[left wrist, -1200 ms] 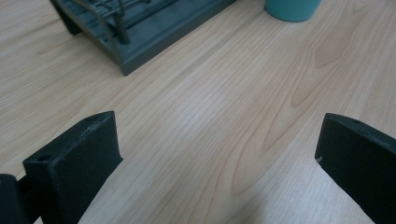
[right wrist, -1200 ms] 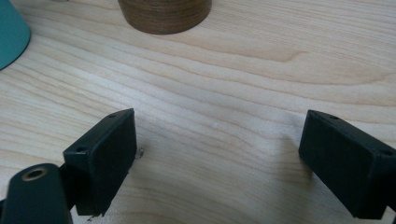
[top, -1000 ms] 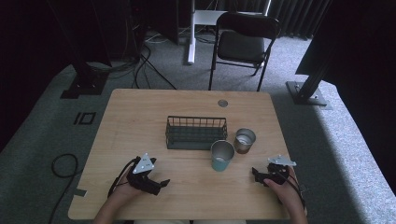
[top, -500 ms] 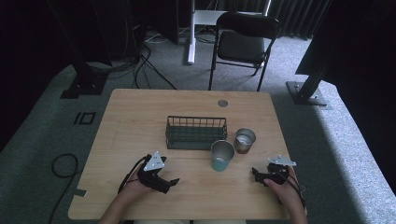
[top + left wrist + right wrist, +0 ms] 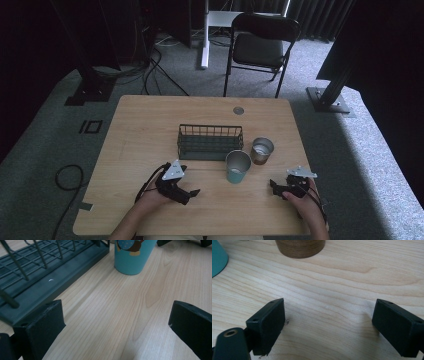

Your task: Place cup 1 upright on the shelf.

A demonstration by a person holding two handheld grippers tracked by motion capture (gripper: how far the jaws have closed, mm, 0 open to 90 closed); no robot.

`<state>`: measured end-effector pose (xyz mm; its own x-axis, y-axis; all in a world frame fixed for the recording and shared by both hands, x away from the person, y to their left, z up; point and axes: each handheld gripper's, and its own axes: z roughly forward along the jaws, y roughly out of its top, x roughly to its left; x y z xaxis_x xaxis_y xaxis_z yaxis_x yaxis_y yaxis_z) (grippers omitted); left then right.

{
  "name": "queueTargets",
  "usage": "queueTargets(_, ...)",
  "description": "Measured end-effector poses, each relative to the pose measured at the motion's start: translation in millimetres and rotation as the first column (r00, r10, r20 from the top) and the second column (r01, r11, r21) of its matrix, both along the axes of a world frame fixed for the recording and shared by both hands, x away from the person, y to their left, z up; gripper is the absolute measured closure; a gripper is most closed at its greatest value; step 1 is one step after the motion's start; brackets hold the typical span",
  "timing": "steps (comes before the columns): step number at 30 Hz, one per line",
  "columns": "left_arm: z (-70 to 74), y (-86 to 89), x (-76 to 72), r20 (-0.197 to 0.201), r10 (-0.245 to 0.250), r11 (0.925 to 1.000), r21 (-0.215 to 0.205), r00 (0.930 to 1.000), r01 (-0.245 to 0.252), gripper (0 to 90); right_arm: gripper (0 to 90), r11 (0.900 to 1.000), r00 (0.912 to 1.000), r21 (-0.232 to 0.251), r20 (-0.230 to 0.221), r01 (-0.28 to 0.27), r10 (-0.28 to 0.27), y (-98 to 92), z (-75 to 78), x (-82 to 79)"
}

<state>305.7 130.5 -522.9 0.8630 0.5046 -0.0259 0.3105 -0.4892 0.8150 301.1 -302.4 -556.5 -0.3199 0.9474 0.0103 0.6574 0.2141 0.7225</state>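
The teal cup (image 5: 237, 167) is standing upright near the middle of the table (image 5: 150, 130), just in front of the right end of the rack (image 5: 210, 142) and just beside the brown cup (image 5: 262, 150), which is sitting behind it to the right. From above, its grey metal inside is showing; in the left gripper view the teal cup (image 5: 133, 255) is showing a smooth teal wall with a dotted, brown-and-blue picture near the top edge of the frame. The left gripper (image 5: 186, 192) is lying low over the wood to the left of the cup, well apart from it, its jaws spread wide with nothing between them. The right gripper (image 5: 274, 185) is resting to the cup's right, near the table's front edge, jaws likewise wide apart and holding nothing; its view is taking in the brown cup (image 5: 299, 247) with wood-grain sides. The rack is dark green wire with a solid base. The table is pale wood with a small round grommet (image 5: 238, 110) near the far edge. Beyond it, a black folding chair (image 5: 260, 47) is standing on grey carpet, with cables (image 5: 160, 60) trailing across the floor.
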Motion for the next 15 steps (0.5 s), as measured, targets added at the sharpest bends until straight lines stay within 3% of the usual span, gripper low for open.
queueTargets(15,-2.3,-26.1,8.4,0.005,-0.034,0.999,-0.029,0.9994,0.034,0.8,11.0,1.0,1.0,0.0,0.0,0.0,0.0,0.0,0.0,0.0)
